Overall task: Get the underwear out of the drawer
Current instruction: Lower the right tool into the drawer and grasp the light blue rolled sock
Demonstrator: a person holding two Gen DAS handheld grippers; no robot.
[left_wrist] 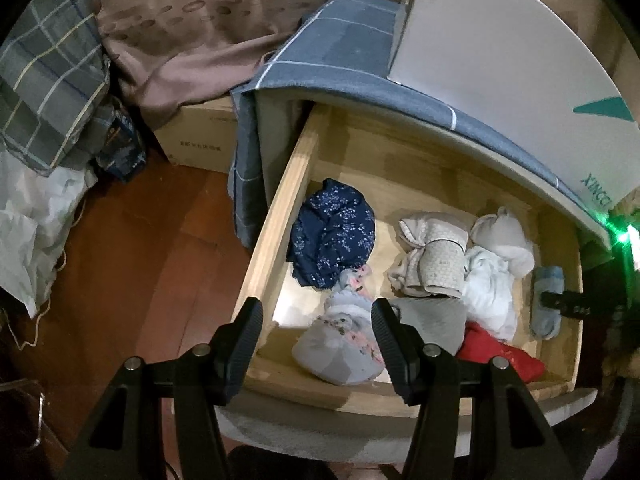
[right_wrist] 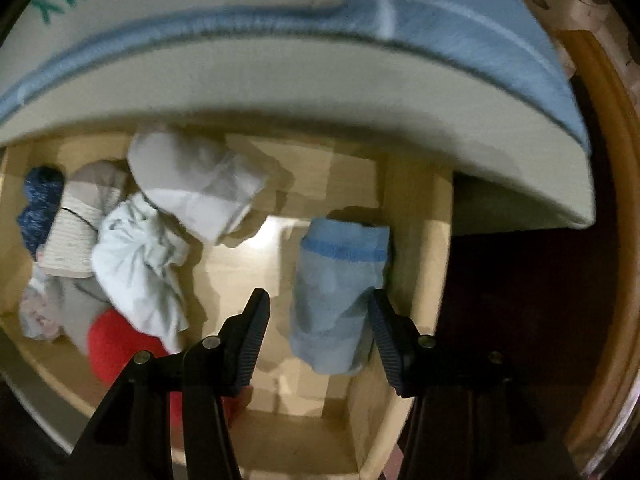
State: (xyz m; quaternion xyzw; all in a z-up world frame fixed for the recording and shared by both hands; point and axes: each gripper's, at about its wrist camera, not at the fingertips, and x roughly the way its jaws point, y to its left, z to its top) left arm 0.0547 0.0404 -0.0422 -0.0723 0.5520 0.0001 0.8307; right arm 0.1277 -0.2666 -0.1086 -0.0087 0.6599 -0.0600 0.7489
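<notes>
The wooden drawer (left_wrist: 280,208) stands pulled open and holds several rolled garments. In the left wrist view I see a navy floral piece (left_wrist: 332,232), a pale floral piece (left_wrist: 344,344), a beige roll (left_wrist: 436,256), white pieces (left_wrist: 492,284), a red piece (left_wrist: 500,352) and a light blue roll (left_wrist: 546,304). My left gripper (left_wrist: 318,316) is open above the pale floral piece at the drawer's front left. My right gripper (right_wrist: 320,308) is open, its fingers either side of the light blue roll (right_wrist: 336,292) by the drawer's right wall (right_wrist: 416,216).
A grey checked cloth (left_wrist: 340,52) and a white box (left_wrist: 500,64) lie on the cabinet top above the drawer. A cardboard box (left_wrist: 200,140), a brown curtain (left_wrist: 192,20) and piled bedding (left_wrist: 40,120) stand left of the cabinet on the wooden floor (left_wrist: 160,248).
</notes>
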